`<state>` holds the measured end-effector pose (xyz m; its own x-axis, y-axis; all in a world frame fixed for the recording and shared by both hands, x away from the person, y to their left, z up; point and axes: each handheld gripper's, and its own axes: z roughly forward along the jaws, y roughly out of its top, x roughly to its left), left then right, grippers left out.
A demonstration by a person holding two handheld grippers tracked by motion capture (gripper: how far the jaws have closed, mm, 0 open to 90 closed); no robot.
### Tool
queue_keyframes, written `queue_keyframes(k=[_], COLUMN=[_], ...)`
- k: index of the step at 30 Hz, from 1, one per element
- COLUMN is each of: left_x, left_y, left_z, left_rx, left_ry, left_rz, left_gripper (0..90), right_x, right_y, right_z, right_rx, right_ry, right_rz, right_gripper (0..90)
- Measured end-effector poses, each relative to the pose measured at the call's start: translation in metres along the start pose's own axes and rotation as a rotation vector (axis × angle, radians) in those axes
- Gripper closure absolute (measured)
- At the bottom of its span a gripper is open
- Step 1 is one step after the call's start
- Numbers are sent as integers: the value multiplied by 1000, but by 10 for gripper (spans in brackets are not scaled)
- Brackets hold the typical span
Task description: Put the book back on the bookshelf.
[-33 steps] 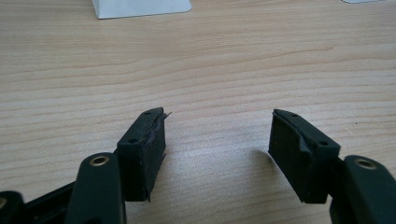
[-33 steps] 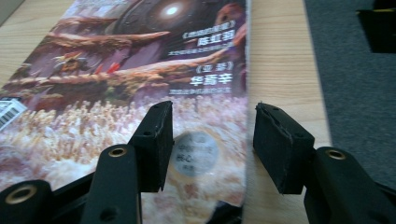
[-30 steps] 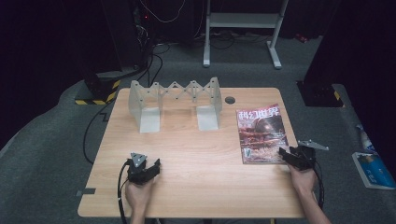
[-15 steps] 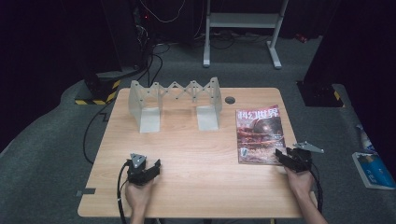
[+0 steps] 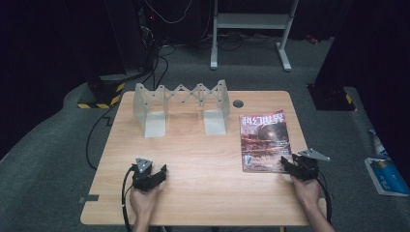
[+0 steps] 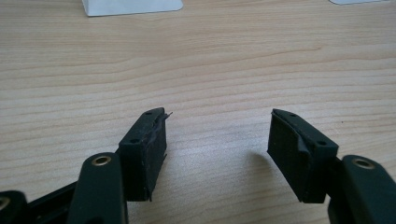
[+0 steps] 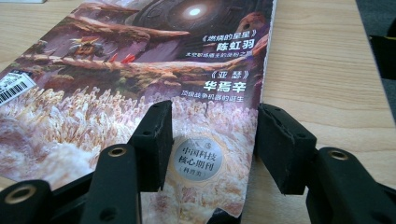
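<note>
Magazine (image 5: 263, 140), flat on the desk's (image 5: 193, 193) right side, has slid slightly left as the open right gripper (image 5: 295, 166) straddles its near-right corner, likely squaring it; open left gripper (image 5: 150, 175) idles empty.

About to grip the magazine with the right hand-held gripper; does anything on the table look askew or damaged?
Slightly. The magazine lies a little skewed to the table edge, and in the right gripper view its near right corner looks curled and worn. The folding rack stands upright. Nothing is spilled.
</note>
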<state>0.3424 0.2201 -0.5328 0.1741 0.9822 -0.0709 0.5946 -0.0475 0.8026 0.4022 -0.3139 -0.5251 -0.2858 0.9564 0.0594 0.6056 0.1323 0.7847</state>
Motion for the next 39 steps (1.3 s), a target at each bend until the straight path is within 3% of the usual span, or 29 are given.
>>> queue_keyframes(k=[8,16,23,27,31,39], left_x=[-4,-9,-30,-38,-45,-65], left_y=[2,6,26,36,41,50], left_z=[1,2,3,5,6,14], left_rx=[7,5,-9,-15,-24,-3], left_ry=[-7,-60,-111,-138,-167,-205], left_rz=[24,0,51,53,44,90], left_gripper=[372,386,387,387,387,387], right_x=[6,13,16,16,16,17], right_y=[-1,-4,-5,-5,-6,-6], right_z=[0,0,0,-1,0,-1], right_rx=[-1,-17,-21,-18,-19,-22], right_ry=[16,13,21,31,33,40], right_rz=[4,7,11,7,5,-5], right_gripper=[469,470,469,470,470,470])
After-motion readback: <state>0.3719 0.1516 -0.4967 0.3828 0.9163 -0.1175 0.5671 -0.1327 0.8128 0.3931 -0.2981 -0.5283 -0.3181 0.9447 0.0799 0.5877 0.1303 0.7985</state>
